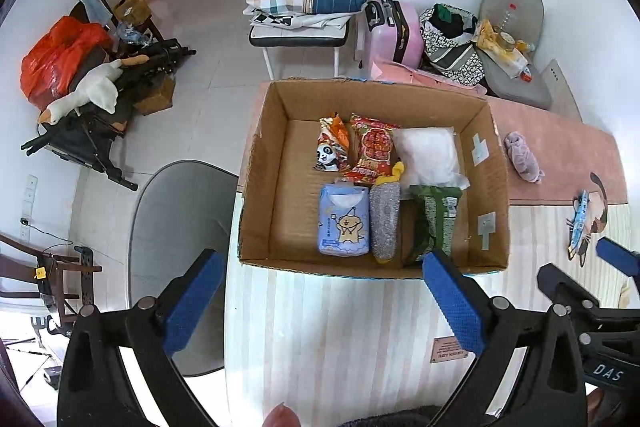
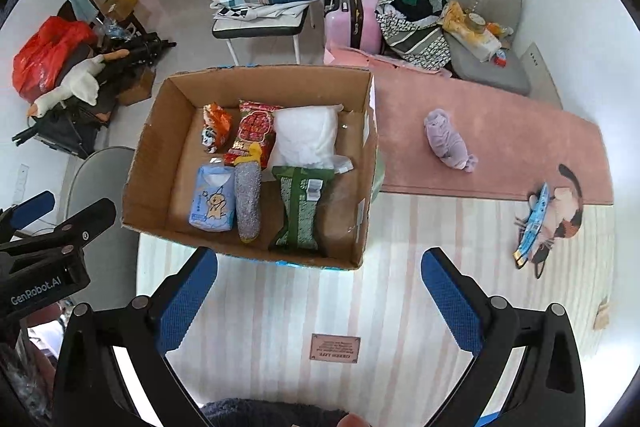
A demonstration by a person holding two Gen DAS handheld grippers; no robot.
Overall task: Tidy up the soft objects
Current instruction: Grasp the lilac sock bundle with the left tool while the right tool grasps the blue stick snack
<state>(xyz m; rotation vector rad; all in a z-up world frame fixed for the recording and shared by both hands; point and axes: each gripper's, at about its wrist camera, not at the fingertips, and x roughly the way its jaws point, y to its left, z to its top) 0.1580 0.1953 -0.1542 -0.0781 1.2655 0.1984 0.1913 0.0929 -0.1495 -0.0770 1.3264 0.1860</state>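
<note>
1. Two hand-held grippers hover above the near edge of a table; the left gripper (image 1: 324, 291) has its blue-padded jaws spread wide with nothing between them, and the right gripper (image 2: 320, 289) is equally wide open and empty.
2. An open cardboard box (image 1: 264, 163) sits on the table's striped cloth (image 2: 280, 307), just ahead of both grippers.
3. Inside the box, the back row holds an orange panda snack bag (image 1: 332, 143), a red snack packet (image 1: 374, 151) and a white plastic-wrapped pack (image 1: 428, 155), side by side.
4. The front row holds a light-blue tissue pack (image 1: 344, 223), a grey glittery roll with yellow ends (image 1: 385, 221) and a green packet (image 1: 434, 223), lying close together.
5. Outside the box, a lilac rolled cloth (image 2: 448, 143) lies on the pink mat (image 2: 500, 115), well apart from the box's right wall.
6. A slim blue-and-white packet (image 2: 534, 223) rests nearer the right gripper, over a cat print on the mat's edge.
</note>
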